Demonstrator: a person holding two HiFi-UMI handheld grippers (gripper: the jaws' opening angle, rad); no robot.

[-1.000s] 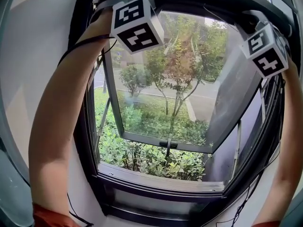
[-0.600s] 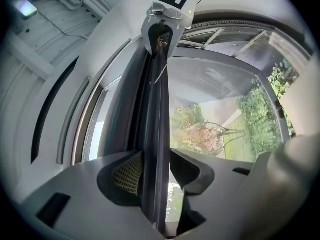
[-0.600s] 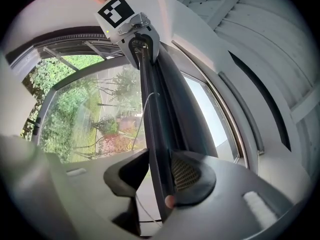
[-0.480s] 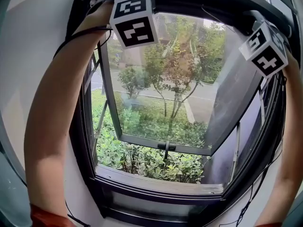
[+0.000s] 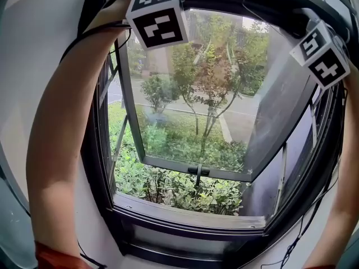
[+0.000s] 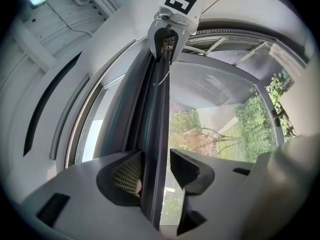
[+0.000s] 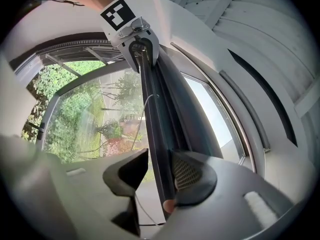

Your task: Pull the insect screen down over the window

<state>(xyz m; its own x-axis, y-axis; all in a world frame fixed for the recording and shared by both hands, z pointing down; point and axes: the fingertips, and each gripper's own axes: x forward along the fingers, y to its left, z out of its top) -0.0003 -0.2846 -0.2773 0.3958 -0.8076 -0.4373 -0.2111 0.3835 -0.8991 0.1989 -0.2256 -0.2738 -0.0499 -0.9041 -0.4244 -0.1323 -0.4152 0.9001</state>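
Both claws, just opened, stand spread: left gripper (image 6: 156,168) and right gripper (image 7: 159,170) each straddle the insect screen rail (image 6: 154,114). Dark, slim and straight, it runs lengthwise from claw to claw along the top of the window frame (image 5: 94,156).

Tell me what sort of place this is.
Looks like an indoor room, probably low in the building: a dark-framed window with its glass sash swung outward, shrubs just below the sill outside, and a road with trees beyond.
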